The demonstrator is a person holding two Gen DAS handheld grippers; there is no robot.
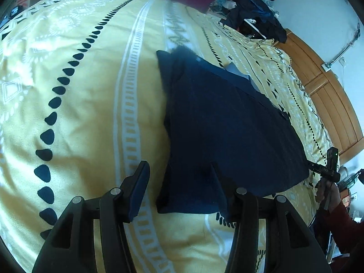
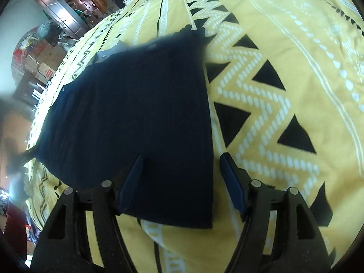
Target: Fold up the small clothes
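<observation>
From the left wrist, our left gripper had jaws spread wide, the navy garment (flat on the bed) stretching toward one o'clock. From the right wrist, our right gripper gaped too, garment running toward eleven.

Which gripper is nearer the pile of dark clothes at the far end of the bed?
Left. The pile of dark clothes lies ahead of the open left gripper, beyond the navy garment. The right gripper, open over the garment's opposite corner, doesn't see it.
</observation>
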